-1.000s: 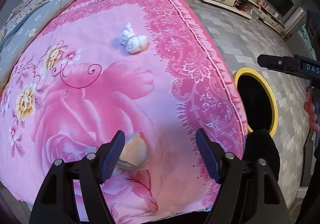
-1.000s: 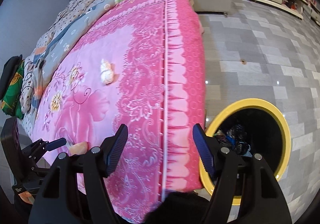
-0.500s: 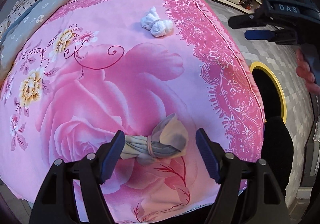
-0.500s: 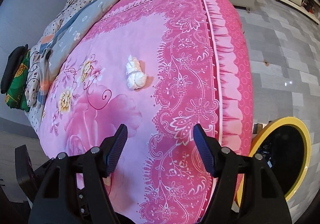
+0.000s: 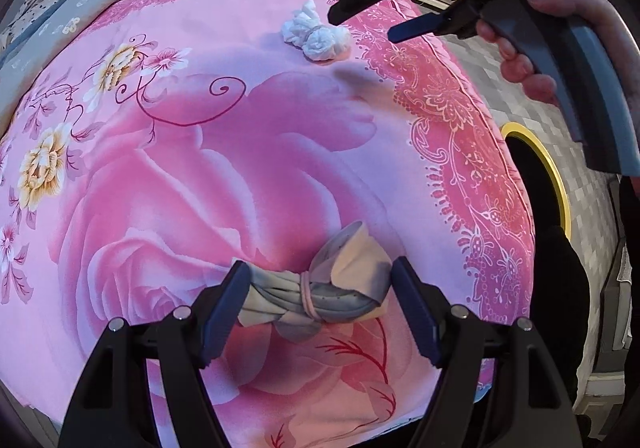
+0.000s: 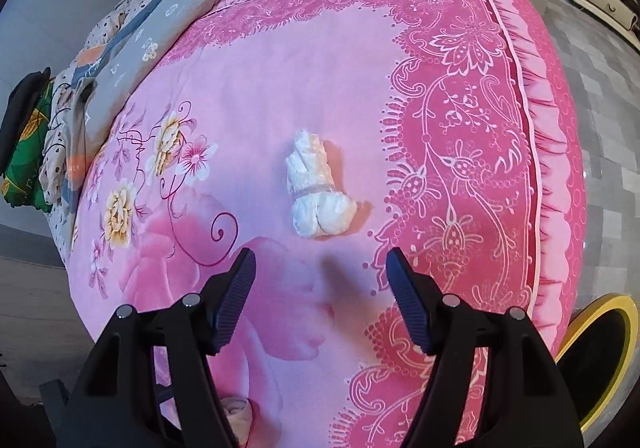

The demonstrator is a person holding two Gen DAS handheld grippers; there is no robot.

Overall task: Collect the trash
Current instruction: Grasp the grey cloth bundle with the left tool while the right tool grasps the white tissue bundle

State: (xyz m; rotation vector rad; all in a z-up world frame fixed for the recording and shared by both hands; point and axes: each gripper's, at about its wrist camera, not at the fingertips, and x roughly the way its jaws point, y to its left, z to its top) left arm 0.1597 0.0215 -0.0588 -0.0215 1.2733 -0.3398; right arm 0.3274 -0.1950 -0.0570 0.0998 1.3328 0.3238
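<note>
A grey cloth bundle (image 5: 316, 296) tied with a rubber band lies on the pink flowered bedspread (image 5: 200, 168). My left gripper (image 5: 318, 302) points down over it, open, one finger at each end of the bundle. A white crumpled bundle (image 6: 316, 192), also banded, lies farther up the bedspread (image 6: 280, 80). My right gripper (image 6: 320, 280) hovers open just short of it, nothing between its fingers. In the left wrist view the right gripper (image 5: 362, 28) hangs beside the white bundle (image 5: 316, 34), held by a person's hand (image 5: 560, 28).
A black bin with a yellow rim (image 5: 560, 184) stands on the tiled floor to the right of the bed; its rim (image 6: 616, 312) also shows in the right wrist view. A grey quilt (image 6: 180, 8) and dotted bedding lie at the far side.
The left gripper came forward and down, so the grey bundle now lies between its fingers. The right gripper swung from above the bin across the bed to the white bundle.
</note>
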